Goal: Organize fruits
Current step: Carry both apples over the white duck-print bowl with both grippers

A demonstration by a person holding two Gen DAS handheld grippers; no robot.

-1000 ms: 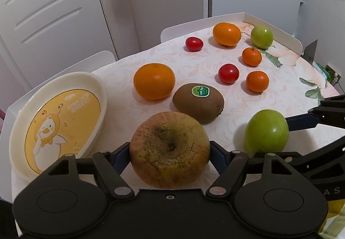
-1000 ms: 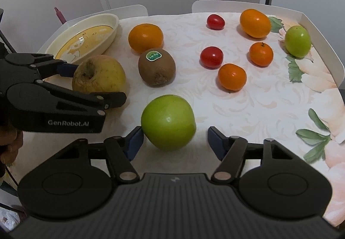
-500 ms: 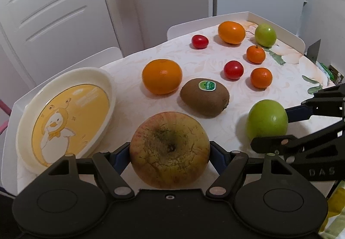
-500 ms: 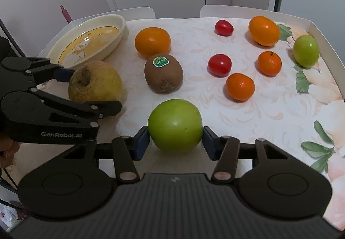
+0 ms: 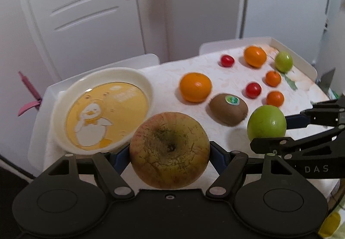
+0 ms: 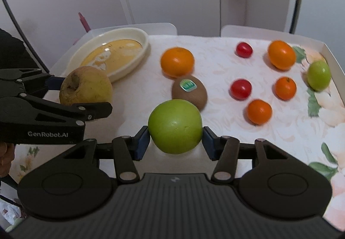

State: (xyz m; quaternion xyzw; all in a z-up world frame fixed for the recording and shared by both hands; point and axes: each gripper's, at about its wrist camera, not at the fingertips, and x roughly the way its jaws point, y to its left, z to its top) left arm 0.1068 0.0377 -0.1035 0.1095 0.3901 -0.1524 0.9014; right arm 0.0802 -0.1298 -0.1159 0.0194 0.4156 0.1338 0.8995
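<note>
I am holding both grippers angled downward over the table's (image 6: 280, 131) near edge: my left gripper (image 5: 170, 154) is clamping the russet apple (image 5: 170, 149) beside the plate (image 5: 142, 79), my right gripper (image 6: 175, 138) gripping the green apple (image 6: 175, 126).

My left fingers clamped a russeted yellow-brown apple (image 5: 169, 149), blossom end facing me, just beside the cream duck-printed dish (image 5: 138, 76). My right fingers pinched a smooth round green apple (image 6: 175, 126), raised near the stickered brown kiwi (image 6: 189, 91).
</note>
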